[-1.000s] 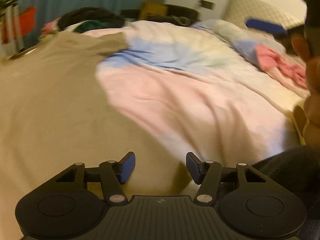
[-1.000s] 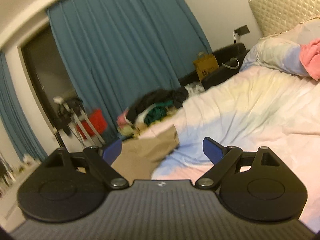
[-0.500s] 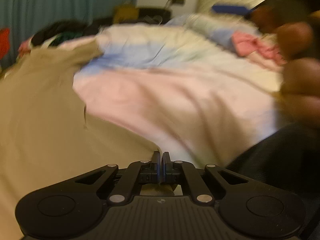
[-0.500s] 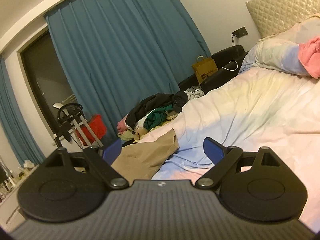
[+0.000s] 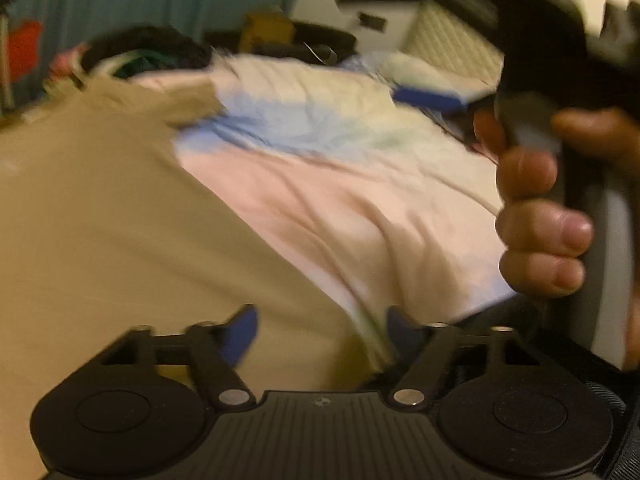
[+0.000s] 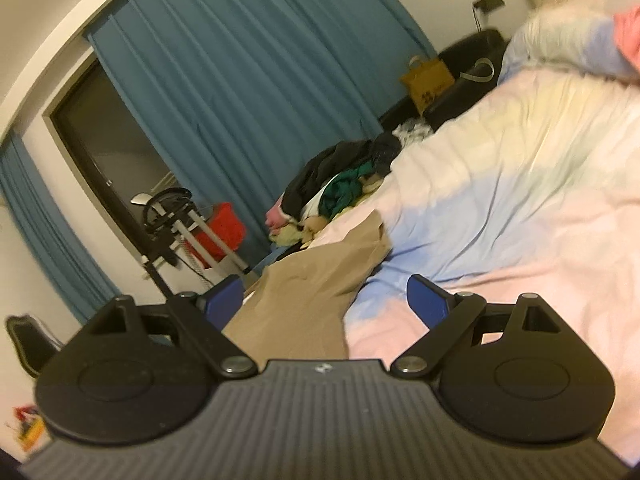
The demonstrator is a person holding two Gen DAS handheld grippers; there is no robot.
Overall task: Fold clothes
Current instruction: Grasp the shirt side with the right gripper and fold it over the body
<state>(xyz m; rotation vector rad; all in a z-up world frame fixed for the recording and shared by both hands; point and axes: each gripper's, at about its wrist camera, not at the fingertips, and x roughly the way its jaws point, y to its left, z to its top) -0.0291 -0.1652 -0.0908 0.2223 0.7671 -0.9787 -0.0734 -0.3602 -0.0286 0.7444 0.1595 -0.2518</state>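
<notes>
A tan garment (image 5: 120, 220) lies spread over the left part of the bed; it also shows in the right wrist view (image 6: 312, 292). My left gripper (image 5: 320, 330) is open just above the garment's near right edge and holds nothing. My right gripper (image 6: 325, 298) is open and empty, held above the bed and looking over the garment's far end. In the left wrist view a hand (image 5: 536, 216) holds the right gripper's handle at the right. The left wrist view is blurred.
The bed has a pastel pink, blue and cream cover (image 5: 340, 160). A pile of dark and green clothes (image 6: 344, 176) lies at its far edge. A pink cloth (image 6: 628, 40) lies by the pillows. Blue curtains (image 6: 240, 100), a black sofa with a paper bag (image 6: 428, 80) and a red bucket (image 6: 226, 228) stand behind.
My left gripper was shut at the garment's edge half a second ago and is now open. The right gripper has tilted and stayed open.
</notes>
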